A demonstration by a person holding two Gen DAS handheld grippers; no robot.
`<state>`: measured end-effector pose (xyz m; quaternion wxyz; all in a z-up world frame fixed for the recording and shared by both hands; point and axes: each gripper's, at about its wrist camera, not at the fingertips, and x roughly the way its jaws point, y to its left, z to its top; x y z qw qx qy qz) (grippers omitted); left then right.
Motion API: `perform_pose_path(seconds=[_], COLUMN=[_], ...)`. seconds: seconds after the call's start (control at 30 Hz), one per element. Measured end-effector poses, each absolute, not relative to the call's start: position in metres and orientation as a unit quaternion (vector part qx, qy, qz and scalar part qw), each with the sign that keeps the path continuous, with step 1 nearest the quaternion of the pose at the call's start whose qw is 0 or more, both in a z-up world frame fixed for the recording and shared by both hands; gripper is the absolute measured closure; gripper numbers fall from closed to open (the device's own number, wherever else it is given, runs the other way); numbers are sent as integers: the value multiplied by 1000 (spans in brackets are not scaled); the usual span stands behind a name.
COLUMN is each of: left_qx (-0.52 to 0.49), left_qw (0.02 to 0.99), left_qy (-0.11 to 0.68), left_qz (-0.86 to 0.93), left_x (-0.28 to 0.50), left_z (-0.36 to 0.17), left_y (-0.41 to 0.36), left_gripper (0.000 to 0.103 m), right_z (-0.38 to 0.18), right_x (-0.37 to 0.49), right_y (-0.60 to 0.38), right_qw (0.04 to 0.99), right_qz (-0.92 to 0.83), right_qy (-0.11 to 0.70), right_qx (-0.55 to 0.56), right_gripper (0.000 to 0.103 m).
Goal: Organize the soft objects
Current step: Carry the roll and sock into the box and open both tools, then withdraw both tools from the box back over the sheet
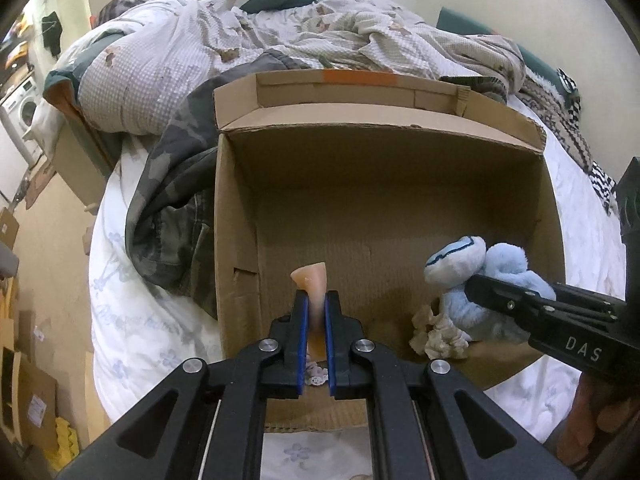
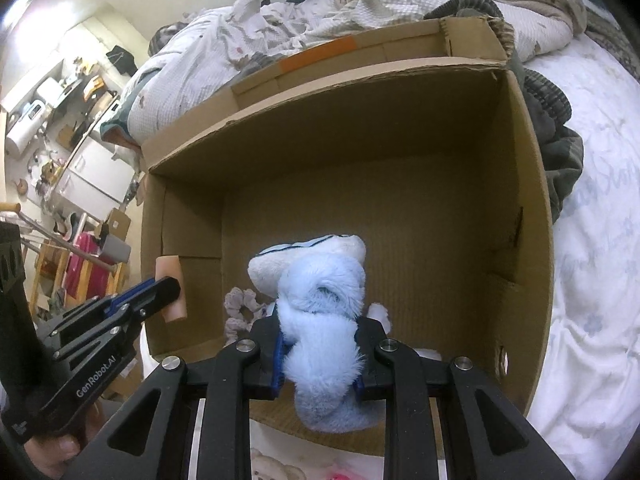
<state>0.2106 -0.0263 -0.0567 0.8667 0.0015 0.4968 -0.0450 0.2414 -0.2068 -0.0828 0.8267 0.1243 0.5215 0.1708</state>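
Note:
An open cardboard box (image 1: pixel 380 184) (image 2: pixel 532 184) sits on the bed. My left gripper (image 1: pixel 316 300) is shut on a thin peach-coloured soft piece (image 1: pixel 312 280), held over the box's near left corner; from the right wrist view the left gripper (image 2: pixel 170 286) shows at the left with the peach piece (image 2: pixel 170 268). My right gripper (image 2: pixel 320 328) is shut on a fluffy light blue plush toy (image 2: pixel 320 292) with a white head, low inside the box; the left wrist view shows the right gripper (image 1: pixel 480 284) and the plush toy (image 1: pixel 480 268). A beige crumpled scrunchie (image 1: pixel 436 332) (image 2: pixel 244 304) lies on the box floor.
A camouflage garment (image 1: pixel 172 208) lies against the box's left wall. Rumpled checked bedding (image 1: pixel 200 52) fills the far bed, and a patterned cloth (image 1: pixel 568 120) lies at the right. White floral sheet (image 2: pixel 592 280) surrounds the box. Room clutter and furniture (image 2: pixel 60 120) stand beyond the bed.

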Motion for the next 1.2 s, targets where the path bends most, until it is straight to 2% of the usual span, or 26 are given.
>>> perform_pose_path(seconds=[0.07,0.13,0.2,0.23,0.3,0.37,0.53,0.63,0.7,0.77,1.2], left_qx=[5,8,8,10,20,24,26,23,22,15,-16], left_qw=[866,863,861,861,862,864,866,869,870,871,864], left_qy=[499,502,506,506,504,500,498,494,491,490,502], left_qz=[-46,-45,-47,-46,-45,-41,-38,-37,-33,-29,-29], left_x=[210,211,210,210,208,206,206,206,207,208,211], left_z=[-58,-59,-60,-60,-60,-59,-57,-54,-53,-51,-53], left_y=[-28,-30,-32,-33,-35,-36,-36,-35,-33,-31,-26], left_gripper=[97,91,77,73,49,40,39,39,39,39,39], right_z=[-84,-84,-84,-85,-85,-85,-84,-80,-78,-75,-71], right_x=[241,241,242,242,242,242,240,240,239,239,239], right_y=[-207,-207,-208,-209,-209,-209,-208,-209,-211,-214,-218], right_qw=[826,825,826,826,825,825,830,833,837,842,844], right_qz=[169,168,167,166,166,165,166,170,167,166,159], right_qy=[523,524,524,524,524,525,518,510,503,492,491], right_qx=[124,125,126,127,128,128,127,131,137,146,147], right_gripper=[77,77,77,77,77,77,76,67,36,26,25])
